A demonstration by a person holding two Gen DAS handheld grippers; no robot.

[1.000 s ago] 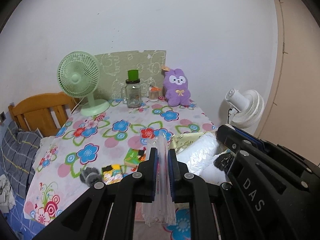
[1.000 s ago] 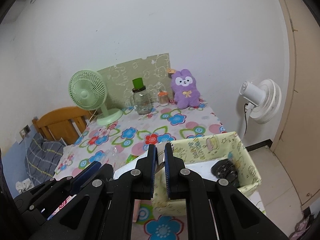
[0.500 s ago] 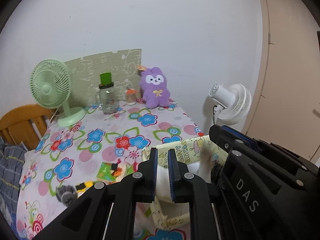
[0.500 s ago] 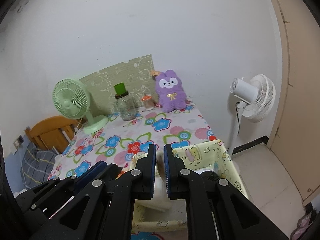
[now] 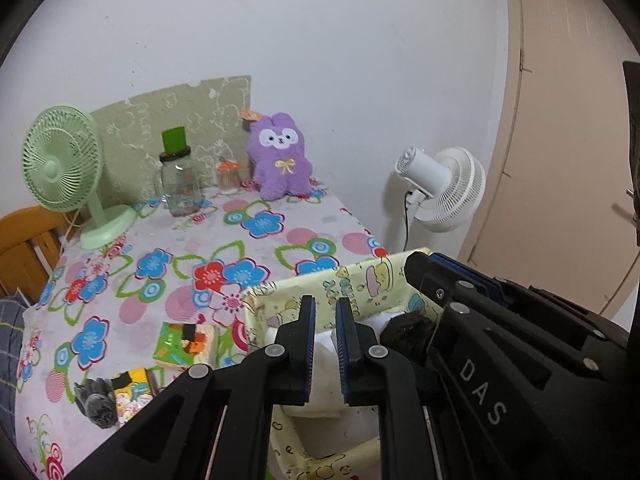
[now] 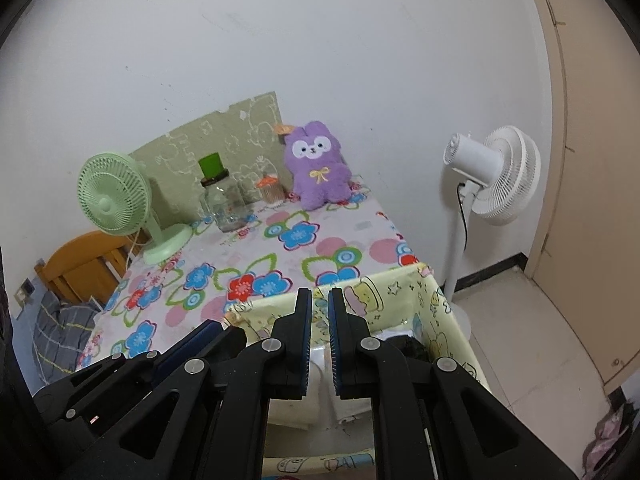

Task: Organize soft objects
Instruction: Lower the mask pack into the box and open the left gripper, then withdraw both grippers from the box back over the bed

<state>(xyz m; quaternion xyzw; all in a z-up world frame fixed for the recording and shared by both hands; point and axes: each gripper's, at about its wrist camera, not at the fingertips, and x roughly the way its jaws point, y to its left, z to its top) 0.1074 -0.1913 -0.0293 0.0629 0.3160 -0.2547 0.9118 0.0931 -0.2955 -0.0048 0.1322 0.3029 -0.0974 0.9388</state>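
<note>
A pale yellow cartoon-print fabric box (image 5: 360, 276) (image 6: 404, 288) stands at the near right corner of the flowered table. Inside lie a white soft bundle (image 5: 324, 348) (image 6: 316, 364) and a black soft item (image 5: 408, 334) (image 6: 412, 346). My left gripper (image 5: 325, 312) hovers over the box with its jaws a narrow gap apart and nothing between them. My right gripper (image 6: 319, 304) is beside it, also narrowly apart and empty. A purple plush bunny (image 5: 280, 160) (image 6: 318, 164) sits at the table's far edge. A grey fuzzy item (image 5: 96, 400) lies near the front left.
A green desk fan (image 5: 60, 160), a glass jar with green lid (image 5: 178, 180) and a small orange-lidded jar (image 5: 228, 178) stand at the back. Colourful packets (image 5: 184, 344) lie left of the box. A white floor fan (image 6: 492, 176) stands right of the table; a wooden chair (image 6: 84, 264) is at left.
One second ago my left gripper was shut on a clear plastic-wrapped item. Both grippers moved right over the box; the item now lies in the box and the left jaws are empty.
</note>
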